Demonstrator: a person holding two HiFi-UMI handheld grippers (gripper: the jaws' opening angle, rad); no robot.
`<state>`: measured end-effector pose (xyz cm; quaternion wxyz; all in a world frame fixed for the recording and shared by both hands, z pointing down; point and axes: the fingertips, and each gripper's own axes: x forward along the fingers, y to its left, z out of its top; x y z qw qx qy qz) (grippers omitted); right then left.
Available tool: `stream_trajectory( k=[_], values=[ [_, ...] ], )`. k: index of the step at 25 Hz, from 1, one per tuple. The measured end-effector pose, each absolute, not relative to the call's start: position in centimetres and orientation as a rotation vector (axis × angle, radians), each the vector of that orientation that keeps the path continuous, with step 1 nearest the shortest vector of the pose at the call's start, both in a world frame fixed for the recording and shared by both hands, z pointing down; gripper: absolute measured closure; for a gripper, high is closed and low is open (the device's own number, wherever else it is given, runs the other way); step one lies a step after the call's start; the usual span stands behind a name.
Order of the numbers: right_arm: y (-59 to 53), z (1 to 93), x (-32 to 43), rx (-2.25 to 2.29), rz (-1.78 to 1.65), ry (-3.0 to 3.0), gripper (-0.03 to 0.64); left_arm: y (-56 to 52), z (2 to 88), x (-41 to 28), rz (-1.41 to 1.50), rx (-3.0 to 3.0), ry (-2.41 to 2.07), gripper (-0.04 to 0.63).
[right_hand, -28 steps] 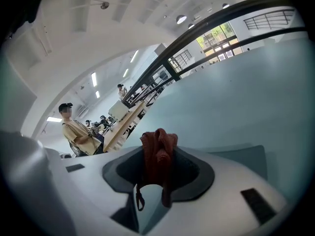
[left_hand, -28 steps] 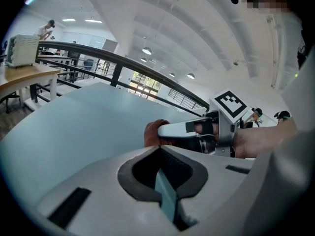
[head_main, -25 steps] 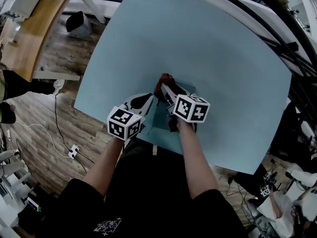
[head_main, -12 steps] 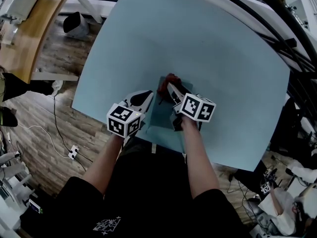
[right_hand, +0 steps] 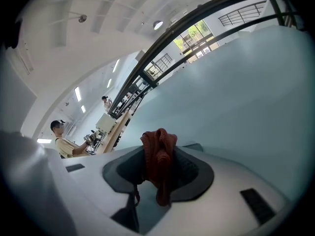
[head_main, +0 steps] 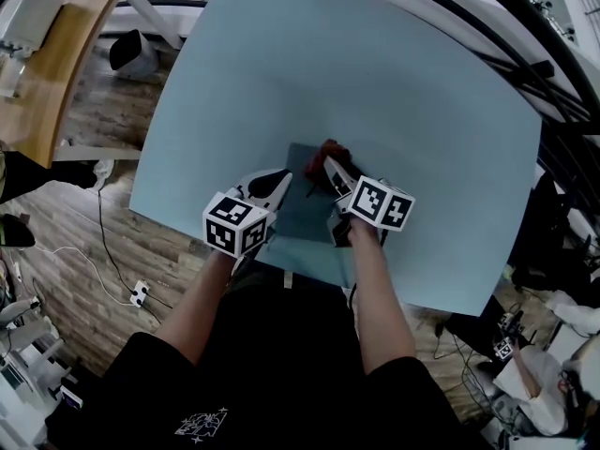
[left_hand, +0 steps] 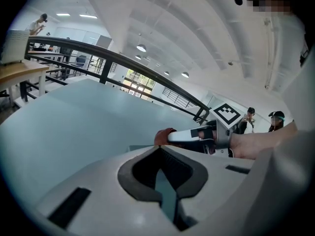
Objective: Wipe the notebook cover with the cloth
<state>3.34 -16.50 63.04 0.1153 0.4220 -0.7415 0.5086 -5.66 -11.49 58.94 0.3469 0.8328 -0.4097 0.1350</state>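
I find my right gripper [head_main: 330, 169] clamped on the crumpled red knitted cloth [right_hand: 158, 163], at the far edge of the dark teal rectangular notebook [head_main: 298, 212], which lies near the front of the pale blue table [head_main: 394, 82]. My left gripper [head_main: 279, 182] is closed and empty over the notebook's left edge.

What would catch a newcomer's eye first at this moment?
The red cloth, pinched in the right gripper at the far end of the dark notebook. Next, the big pale blue table, and the left gripper, jaws together, at the notebook's left edge.
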Motion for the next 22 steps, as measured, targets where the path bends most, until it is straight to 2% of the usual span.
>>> stream_trajectory(
  k=[22],
  values=[
    [-15.7,63.2,10.2,1.376,1.526,-2.120,0.472,-11.5,58.7,-2.5,0.364,2.185,-1.003,0.588]
  ],
)
